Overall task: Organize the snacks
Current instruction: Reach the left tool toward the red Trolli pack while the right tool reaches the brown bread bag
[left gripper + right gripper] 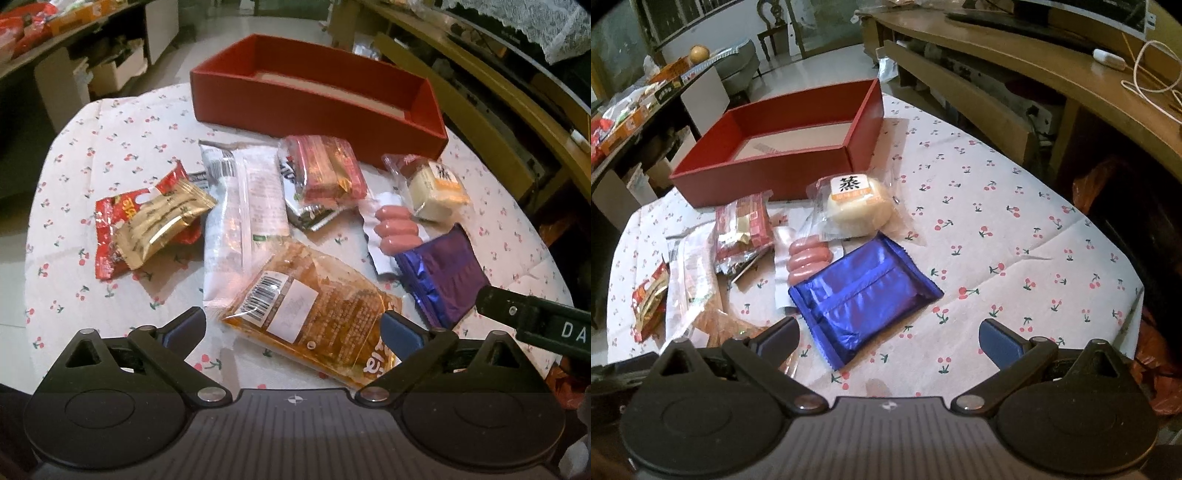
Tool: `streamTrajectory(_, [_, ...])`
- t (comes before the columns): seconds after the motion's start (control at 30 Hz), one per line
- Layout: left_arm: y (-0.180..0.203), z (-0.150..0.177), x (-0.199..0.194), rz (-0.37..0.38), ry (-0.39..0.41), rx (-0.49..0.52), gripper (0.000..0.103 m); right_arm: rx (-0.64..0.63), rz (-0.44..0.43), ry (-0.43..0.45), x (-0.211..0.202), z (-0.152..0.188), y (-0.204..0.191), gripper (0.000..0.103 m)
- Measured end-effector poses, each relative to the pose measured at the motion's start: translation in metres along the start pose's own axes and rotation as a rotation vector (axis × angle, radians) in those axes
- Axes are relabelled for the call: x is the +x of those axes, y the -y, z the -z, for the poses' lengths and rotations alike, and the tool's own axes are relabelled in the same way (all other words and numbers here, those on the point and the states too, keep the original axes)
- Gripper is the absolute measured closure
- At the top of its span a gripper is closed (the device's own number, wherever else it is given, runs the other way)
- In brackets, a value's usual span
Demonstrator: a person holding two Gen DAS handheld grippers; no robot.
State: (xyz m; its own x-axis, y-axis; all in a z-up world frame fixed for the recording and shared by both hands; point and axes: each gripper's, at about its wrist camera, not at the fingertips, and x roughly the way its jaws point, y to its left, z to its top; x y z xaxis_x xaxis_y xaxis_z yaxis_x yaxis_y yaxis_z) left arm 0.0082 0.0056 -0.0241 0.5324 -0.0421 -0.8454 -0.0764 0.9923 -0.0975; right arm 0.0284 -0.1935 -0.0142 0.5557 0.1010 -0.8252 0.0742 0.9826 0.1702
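Fingers [183, 325] spread wide and holding nothing on both my grippers, I hover over the orange packet [314, 314] and purple packet [864, 291], red box [812, 147] waiting behind.

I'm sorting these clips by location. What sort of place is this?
Probably a home living room: a cherry-print tablecloth on the table, a wooden chair across the tiled floor, and a wooden TV-style console.

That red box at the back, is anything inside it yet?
The red box shows only a pale floor with a small printed patch; no snacks. Its near wall hides the front strip of the floor.
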Motion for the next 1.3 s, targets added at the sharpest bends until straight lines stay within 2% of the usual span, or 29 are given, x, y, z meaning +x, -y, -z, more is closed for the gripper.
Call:
streamTrajectory(0.23, [-0.012, -0.006, -0.003, -0.007, 0.003, -0.039, 0.002, 0.025, -0.015, -0.018, 0.005, -0.006, 0.006, 0.0])
streamTrajectory(0.4, [-0.033, -0.015, -0.013, 0.004, 0.024, -0.102, 0.001, -0.02, -0.062, -0.022, 0.005, -0.008, -0.004, 0.0])
streamTrajectory(0.5, [-0.045, -0.019, -0.015, -0.002, 0.029, -0.134, 0.001, -0.119, -0.084, -0.03, 0.006, -0.005, -0.024, 0.0])
streamTrajectory(0.77, [-0.061, -0.026, -0.014, 0.0, 0.009, -0.111, 0.001, -0.489, -0.185, -0.027, 0.008, 0.014, -0.088, 0.0])
streamTrajectory(0.87, [-0.064, -0.034, -0.018, 0.003, 0.024, -0.068, 0.001, -0.609, -0.225, -0.027, 0.011, 0.018, -0.107, 0.0])
streamTrajectory(1.0, [-0.067, -0.044, -0.014, 0.014, 0.025, 0.04, 0.001, -0.74, -0.241, -0.041, 0.026, 0.018, -0.123, 0.0])
streamTrajectory(1.13, [-0.071, -0.05, -0.001, 0.029, 0.009, 0.123, 0.001, -0.792, -0.258, -0.08, 0.042, 0.017, -0.132, 0.0])
streamTrajectory(1.3, [-0.078, -0.062, 0.019, 0.055, -0.024, 0.209, 0.001, -0.778, -0.295, -0.119, 0.049, 0.011, -0.137, 0.0])
